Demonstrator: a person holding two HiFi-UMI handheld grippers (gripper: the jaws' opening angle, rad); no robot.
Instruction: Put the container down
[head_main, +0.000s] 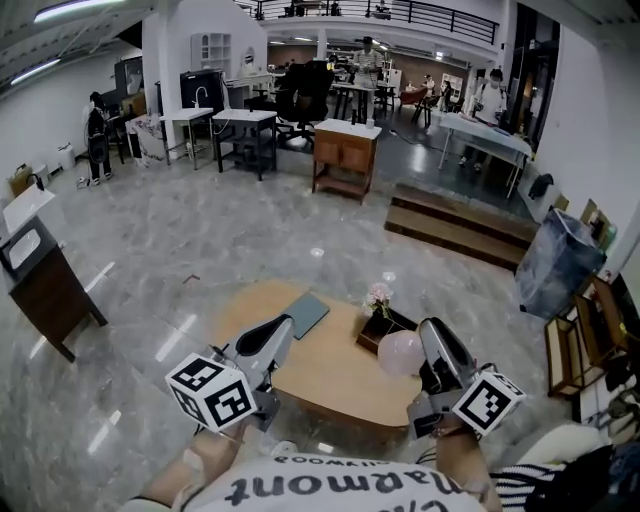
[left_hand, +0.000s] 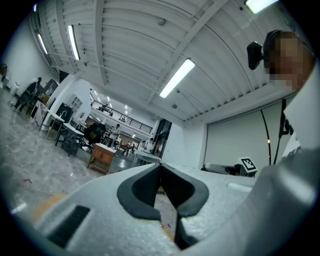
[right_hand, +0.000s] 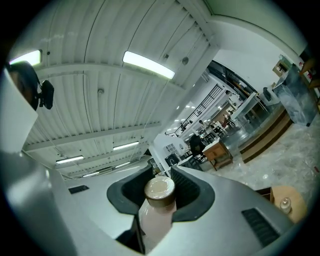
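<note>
Right tongs (right_hand: 161, 175) are clamped on the pale capped container (right_hand: 155, 217), held at the bench's (head_main: 330, 375) three o'clock edge. Left tongs (left_hand: 161, 170) are together, empty. Set down so near that edge, it could topple off.

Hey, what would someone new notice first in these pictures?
The pale pink bottle with a tan cap stands out first, clamped in the right gripper over the right side of the low round wooden table. Beside it, pink flowers stand in a dark tray. The left gripper is shut and empty.
</note>
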